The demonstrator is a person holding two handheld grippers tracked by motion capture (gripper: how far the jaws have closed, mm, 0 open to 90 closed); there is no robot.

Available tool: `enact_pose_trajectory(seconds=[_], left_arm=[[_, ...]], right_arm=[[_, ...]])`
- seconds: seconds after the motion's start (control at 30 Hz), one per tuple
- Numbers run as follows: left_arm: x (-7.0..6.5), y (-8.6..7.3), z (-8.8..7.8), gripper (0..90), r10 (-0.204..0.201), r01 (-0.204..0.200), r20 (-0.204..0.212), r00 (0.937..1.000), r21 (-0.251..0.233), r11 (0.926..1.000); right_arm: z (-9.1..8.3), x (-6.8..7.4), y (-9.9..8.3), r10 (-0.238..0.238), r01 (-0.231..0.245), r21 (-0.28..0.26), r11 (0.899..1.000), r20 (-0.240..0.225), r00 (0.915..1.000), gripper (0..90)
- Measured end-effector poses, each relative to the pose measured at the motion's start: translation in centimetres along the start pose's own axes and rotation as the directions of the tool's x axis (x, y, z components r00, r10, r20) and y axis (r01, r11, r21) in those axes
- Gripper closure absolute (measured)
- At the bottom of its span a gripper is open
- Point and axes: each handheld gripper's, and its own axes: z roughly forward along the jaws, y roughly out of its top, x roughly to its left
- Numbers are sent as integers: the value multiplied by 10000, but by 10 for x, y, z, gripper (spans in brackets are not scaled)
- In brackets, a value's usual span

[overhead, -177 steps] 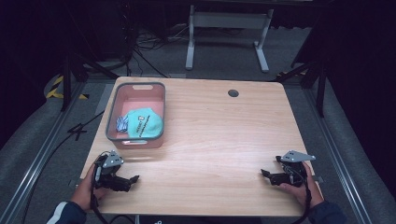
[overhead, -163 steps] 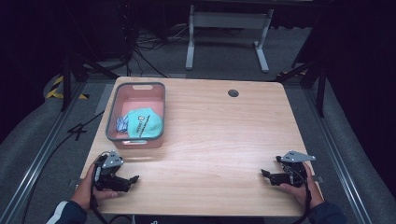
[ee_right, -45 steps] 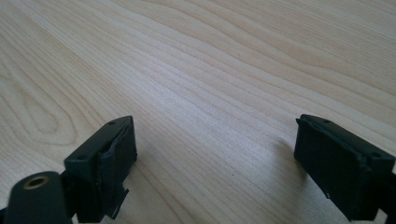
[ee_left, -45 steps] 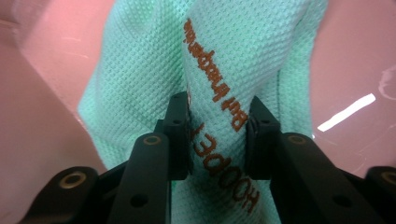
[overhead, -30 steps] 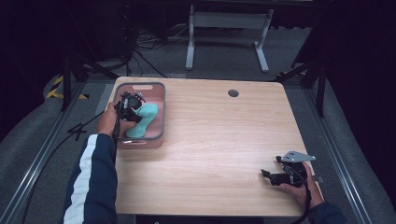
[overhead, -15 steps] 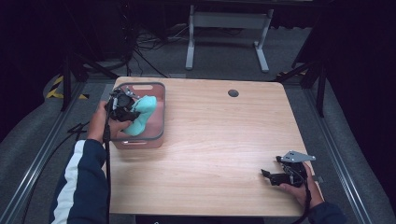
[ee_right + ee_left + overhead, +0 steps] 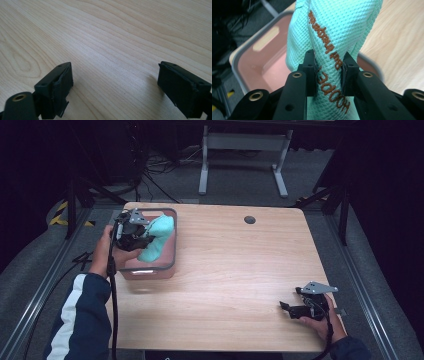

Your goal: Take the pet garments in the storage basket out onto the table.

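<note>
Over the grey-rimmed pink bin (image 7: 172,251) at the desk's (image 7: 240,270) far left corner, a mint-green waffle cloth (image 7: 156,237) is held up by the left gripper (image 7: 134,235), its lower end apparently hanging down inside the bin. In the left gripper view the 2 black jaws are clenched on a bunched fold of the cloth (image 7: 329,50), the fabric pinched between the pads (image 7: 310,72) and rising past them toward the top of the picture; orange-brown lettering runs along the fold between the jaws. The pink floor of the bin (image 7: 264,67) is seen below and to the left of the cloth, the wood of the desk (image 7: 397,50) to the right.

The step in hand is judged to be the lifting of the cloth out of the bin. It would be done well if the pinch is kept firm and the lift is carried straight up until the trailing end is clear of the rim, so that the bin is not dragged or tipped; only then should the cloth be brought across over the open desk.

The right gripper (image 7: 300,309) rests near the desk's near right corner, well apart from the bin. In the right gripper view its 2 jaws stand wide apart, released, with bare wood (image 7: 112,50) between them.
</note>
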Motion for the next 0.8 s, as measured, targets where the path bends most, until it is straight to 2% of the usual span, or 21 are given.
enact_pose_trajectory(seconds=[0.13, 0.3, 0.53, 0.63, 0.8], left_arm=[[-16, 11, -7, 715, 456, -450, 203, 9988, -306, 9985], [-33, 24, -13, 715, 1104, -1080, 479, 9927, -508, 9929], [-59, 39, -11, 715, 1870, -1810, 939, 9779, -684, 9811], [-72, 45, -6, 715, 2187, -2109, 1189, 9685, -751, 9746], [-92, 53, 9, 715, 2466, -2368, 1650, 9550, -768, 9685]], right_arm=[[0, 0, 0, 1, -1, 0, 10000, 0, 10000, 135], [0, 0, 0, 2, -2, 0, 10000, 0, 10000, 135], [0, 0, 0, 3, -3, -1, 10000, 2, 10000, 135], [0, 0, 0, 4, -4, 0, 10000, 1, 10000, 135], [0, 0, 0, 1, -1, -1, 10000, 1, 10000, 135]])
